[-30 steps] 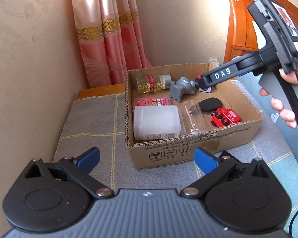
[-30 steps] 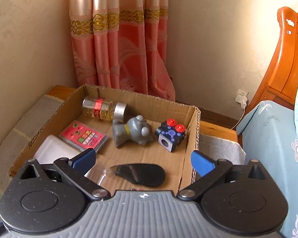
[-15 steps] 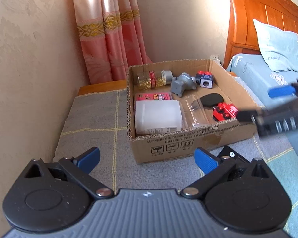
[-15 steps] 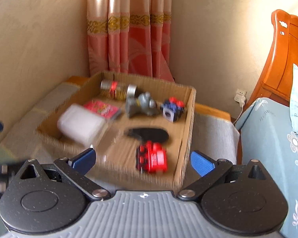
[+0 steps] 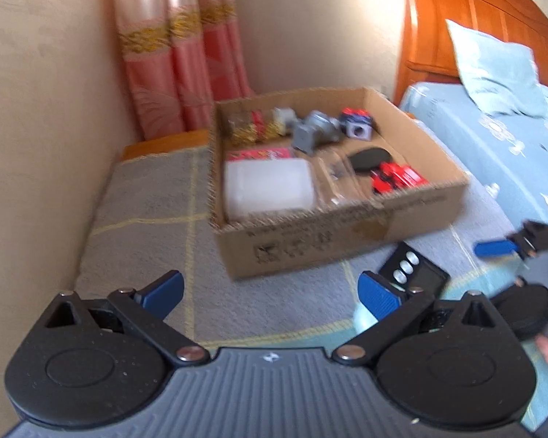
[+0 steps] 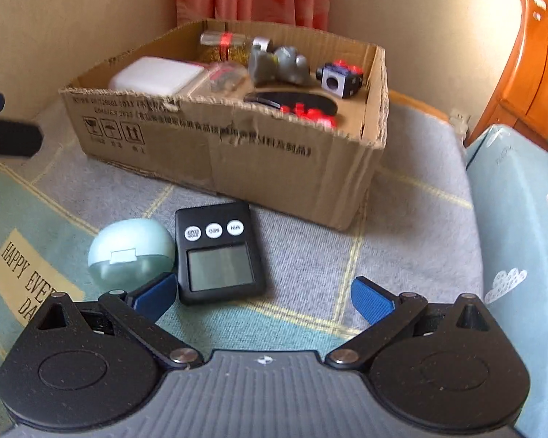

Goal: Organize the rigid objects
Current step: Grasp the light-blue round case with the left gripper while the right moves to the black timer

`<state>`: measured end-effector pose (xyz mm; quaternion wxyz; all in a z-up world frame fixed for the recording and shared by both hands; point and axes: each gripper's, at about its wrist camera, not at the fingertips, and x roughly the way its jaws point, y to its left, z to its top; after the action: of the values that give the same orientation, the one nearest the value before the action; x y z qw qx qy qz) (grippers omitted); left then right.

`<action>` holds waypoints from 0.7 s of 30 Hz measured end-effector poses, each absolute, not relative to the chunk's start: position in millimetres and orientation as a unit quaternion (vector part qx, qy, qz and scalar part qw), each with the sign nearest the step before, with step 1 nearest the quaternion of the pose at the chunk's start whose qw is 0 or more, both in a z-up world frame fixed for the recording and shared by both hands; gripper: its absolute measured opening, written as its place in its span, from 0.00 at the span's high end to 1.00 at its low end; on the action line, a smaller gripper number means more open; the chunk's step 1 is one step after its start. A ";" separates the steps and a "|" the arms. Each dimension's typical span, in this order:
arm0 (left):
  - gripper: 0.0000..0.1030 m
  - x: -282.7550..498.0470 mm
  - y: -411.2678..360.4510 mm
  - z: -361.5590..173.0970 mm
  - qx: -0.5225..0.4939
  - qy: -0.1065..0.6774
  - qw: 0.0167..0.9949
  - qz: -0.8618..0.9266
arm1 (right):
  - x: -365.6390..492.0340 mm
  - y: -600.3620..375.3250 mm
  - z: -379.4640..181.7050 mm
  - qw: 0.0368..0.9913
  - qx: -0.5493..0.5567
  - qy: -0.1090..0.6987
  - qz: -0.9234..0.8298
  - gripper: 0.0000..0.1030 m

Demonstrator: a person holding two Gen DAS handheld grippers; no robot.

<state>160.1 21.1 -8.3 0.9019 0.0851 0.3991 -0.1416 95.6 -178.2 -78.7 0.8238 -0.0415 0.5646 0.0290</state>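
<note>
An open cardboard box (image 6: 237, 160) (image 5: 347, 230) sits on a grey blanket and holds a white container (image 5: 270, 186), a gold-filled jar (image 5: 259, 124), a grey figure (image 6: 277, 62), a cube toy (image 6: 339, 78), a black oval piece (image 5: 369, 157) and a red toy car (image 5: 398, 179). In front of the box lie a black digital timer (image 6: 219, 252) (image 5: 413, 273) and a pale green round case (image 6: 131, 252). My right gripper (image 6: 263, 297) is open and empty, low over the blanket with the timer by its left finger. My left gripper (image 5: 270, 292) is open and empty, well short of the box.
A beige wall runs along the left. Pink curtains (image 5: 179, 58) hang behind the box. A bed with a light blue cover (image 5: 493, 146) and wooden headboard (image 5: 475, 18) lies to the right. A mint mat with lettering (image 6: 25, 266) covers the near blanket.
My right gripper has pulled back out of the box and dropped low in front of it, bringing the timer and green case into view. My left gripper has shifted slightly.
</note>
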 end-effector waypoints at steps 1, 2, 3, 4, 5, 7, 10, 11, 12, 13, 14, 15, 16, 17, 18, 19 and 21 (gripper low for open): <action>0.02 159.0 19.3 -12.2 0.087 0.404 0.898 -0.153 | 94.8 -177.7 -81.9 0.823 -0.042 0.566 0.025 0.00; 0.02 157.9 17.0 -15.9 0.088 0.408 0.894 -0.164 | 94.1 -178.9 -83.6 0.824 -0.036 0.565 0.025 0.00; 0.02 156.6 14.5 -21.1 0.088 0.412 0.889 -0.180 | 93.3 -181.1 -84.1 0.824 -0.028 0.565 0.024 0.00; 0.02 156.1 11.7 -26.2 0.089 0.419 0.882 -0.195 | 93.4 -183.7 -84.2 0.824 -0.021 0.565 0.024 0.00; 0.02 155.3 8.2 -30.8 0.089 0.424 0.877 -0.206 | 92.9 -186.0 -83.7 0.825 -0.019 0.565 0.023 0.00; 0.02 154.6 0.3 -41.3 0.097 0.431 0.866 -0.234 | 90.0 -186.9 -82.1 0.825 -0.026 0.564 0.026 0.00; 0.02 153.2 -12.0 -55.1 0.125 0.435 0.854 -0.258 | 85.7 -189.1 -79.4 0.823 -0.041 0.565 0.036 0.00; 0.02 152.9 -14.5 -59.1 0.133 0.434 0.851 -0.266 | 83.7 -190.3 -78.3 0.823 -0.046 0.565 0.042 0.00; 0.03 153.7 -17.4 -63.3 0.140 0.434 0.848 -0.270 | 81.9 -192.1 -77.4 0.821 -0.050 0.566 0.050 0.00; 0.03 154.9 -19.1 -67.0 0.144 0.436 0.844 -0.277 | 79.7 -192.6 -76.7 0.820 -0.053 0.567 0.057 0.00; 0.05 156.1 -20.0 -70.1 0.148 0.434 0.841 -0.288 | 78.0 -195.0 -75.9 0.819 -0.056 0.568 0.064 0.00; 0.06 157.5 -20.0 -72.4 0.151 0.433 0.838 -0.296 | 76.0 -198.0 -75.0 0.817 -0.057 0.570 0.070 0.00; 0.07 158.4 -21.2 -75.2 0.155 0.434 0.833 -0.305 | 75.4 -201.7 -74.8 0.815 -0.055 0.572 0.075 0.00; 0.10 159.3 -22.5 -77.6 0.159 0.435 0.829 -0.314 | 75.2 -204.8 -75.0 0.813 -0.050 0.575 0.079 0.00; 0.13 159.7 -23.4 -80.1 0.164 0.435 0.825 -0.322 | 74.4 -208.4 -75.0 0.811 -0.044 0.578 0.081 0.00; 0.14 159.5 -23.1 -80.8 0.165 0.427 0.825 -0.331 | 73.1 -211.0 -74.4 0.810 -0.042 0.579 0.082 0.00; 0.18 161.1 -24.9 -81.3 0.170 0.420 0.822 -0.345 | 71.6 -213.0 -73.9 0.810 -0.044 0.579 0.085 0.00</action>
<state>161.1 -24.9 -81.3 0.8220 0.1699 0.4197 -0.3453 71.6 -213.0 -73.9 0.8098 -0.0442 0.5788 0.0849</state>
